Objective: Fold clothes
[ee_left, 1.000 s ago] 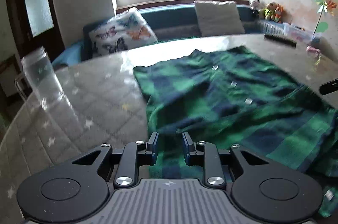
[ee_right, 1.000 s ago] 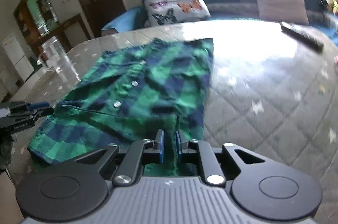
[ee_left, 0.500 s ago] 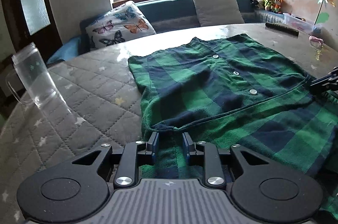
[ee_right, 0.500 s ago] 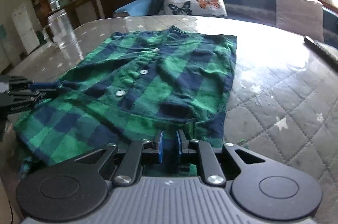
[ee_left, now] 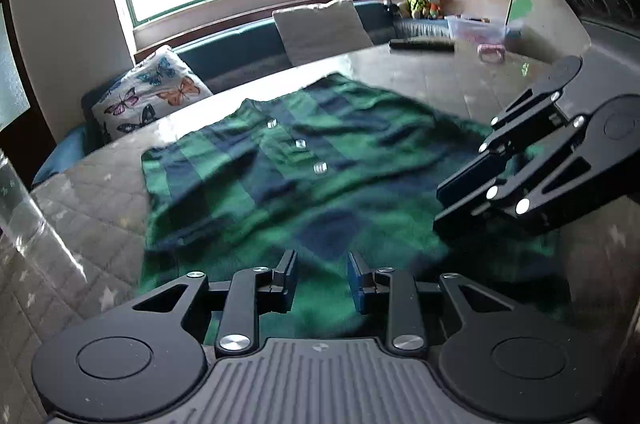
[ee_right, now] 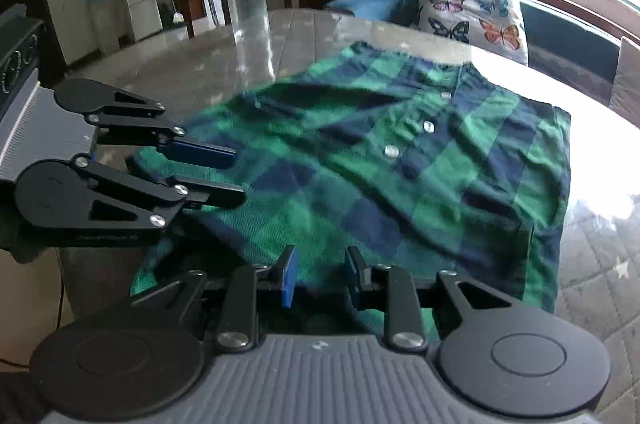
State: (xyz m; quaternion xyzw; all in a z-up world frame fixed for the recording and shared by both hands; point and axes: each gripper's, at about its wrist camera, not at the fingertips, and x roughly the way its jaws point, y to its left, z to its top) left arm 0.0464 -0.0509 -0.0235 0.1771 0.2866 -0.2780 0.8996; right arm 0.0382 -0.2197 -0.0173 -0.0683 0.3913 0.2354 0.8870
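- The clear plastic jug (ee_right: 248,6) stands on the quilted desk (ee_right: 600,264), well apart from the garment, off its left edge.
- The left gripper (ee_left: 322,278) hovers over the near-left edge of the green-and-navy plaid shirt (ee_left: 304,192); its fingers (ee_left: 286,274) stand apart with only air between them, gripping nothing.
- The shirt lies spread on the desk, button placket up, three buttons (ee_right: 428,126) showing. A layer of cloth lies doubled over along the near edge, so it looks partly folded; how many folds it holds cannot be told.
- The right gripper (ee_right: 318,278) hovers over the near-right edge of the shirt, fingers (ee_right: 289,276) likewise parted and empty. In the left view it (ee_left: 460,206) comes in from the right, close above the cloth.
- A dark remote control (ee_left: 422,45) lies at the far right of the desk, clear of the shirt.
- Judgement: this sits between folds, both grippers free of the cloth. A further fold would call for each to close on a fresh edge or corner, both layers caught, then carry it evenly across so the soft fabric does not bunch.
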